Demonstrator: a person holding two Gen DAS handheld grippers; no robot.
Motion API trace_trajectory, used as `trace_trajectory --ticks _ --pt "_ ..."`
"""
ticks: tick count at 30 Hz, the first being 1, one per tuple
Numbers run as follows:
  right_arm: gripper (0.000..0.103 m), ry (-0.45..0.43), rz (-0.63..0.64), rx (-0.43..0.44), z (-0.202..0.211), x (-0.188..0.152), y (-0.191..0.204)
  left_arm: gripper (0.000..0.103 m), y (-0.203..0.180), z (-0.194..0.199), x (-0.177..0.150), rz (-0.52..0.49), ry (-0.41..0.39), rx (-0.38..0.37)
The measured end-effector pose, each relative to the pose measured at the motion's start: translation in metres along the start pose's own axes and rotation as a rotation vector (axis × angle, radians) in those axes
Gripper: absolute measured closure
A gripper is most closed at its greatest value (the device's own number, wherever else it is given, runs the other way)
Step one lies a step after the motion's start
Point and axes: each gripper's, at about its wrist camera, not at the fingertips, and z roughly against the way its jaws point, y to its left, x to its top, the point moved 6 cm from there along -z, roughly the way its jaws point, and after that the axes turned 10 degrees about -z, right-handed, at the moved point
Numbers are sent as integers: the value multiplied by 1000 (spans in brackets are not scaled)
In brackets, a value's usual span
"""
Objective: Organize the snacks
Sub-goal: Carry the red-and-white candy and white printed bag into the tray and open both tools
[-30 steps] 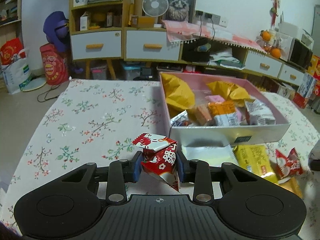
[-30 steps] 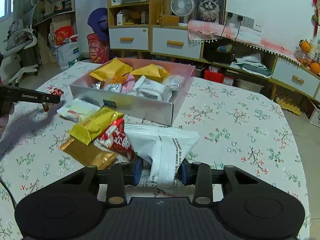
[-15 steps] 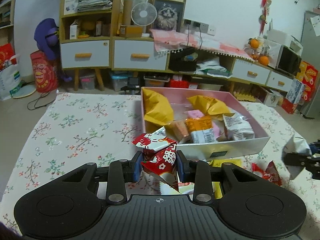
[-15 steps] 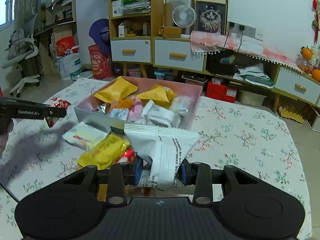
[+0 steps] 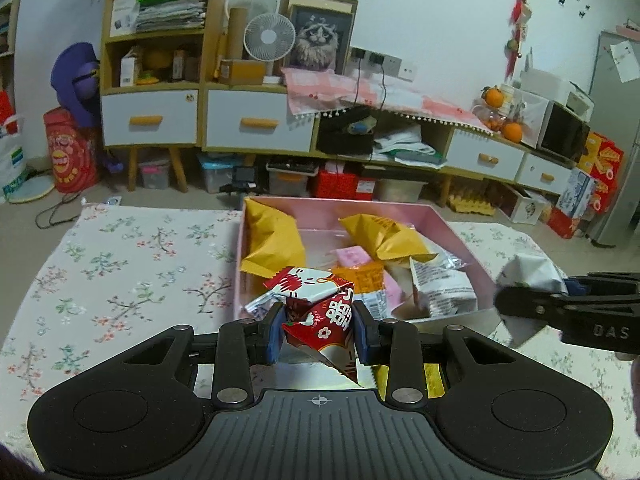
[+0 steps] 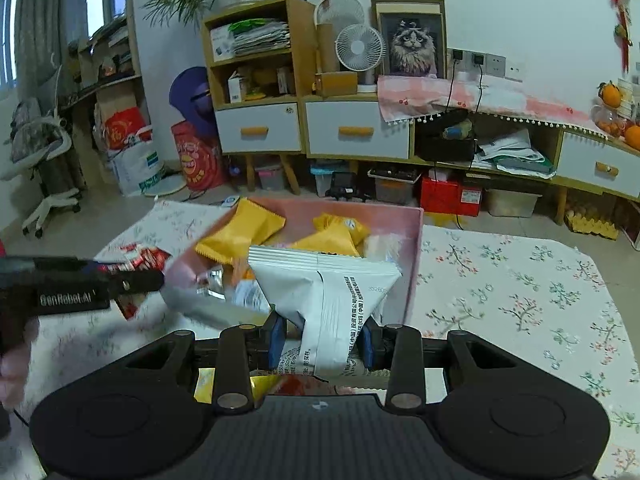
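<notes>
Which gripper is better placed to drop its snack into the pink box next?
Probably the left. The left gripper holds its red packet right at the pink box's near wall. The right gripper, with its white packet, hangs beside the box's corner.

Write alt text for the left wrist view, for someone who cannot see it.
The left gripper holds a red and white snack packet in front of a pink box of snacks on a flowered tablecloth. At right, the right gripper holds a white packet.
</notes>
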Motion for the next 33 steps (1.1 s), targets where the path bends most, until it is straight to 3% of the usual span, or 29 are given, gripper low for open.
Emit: trace_trajectory --ticks 14,28,31,33 --pt "98 -9 -192 -32 -39 18 -5 71 0 -36 11 51 1 41" --pt "98 -5 -275 -105 -57 20 -25 71 -3 -60 9 49 33 83" --pt "91 -19 -294 -111 -55 22 -28 65 -3 -62 9 49 48 74" --pt "77 -31 -299 -109 -52 24 -29 53 -4 -61 9 40 54 69"
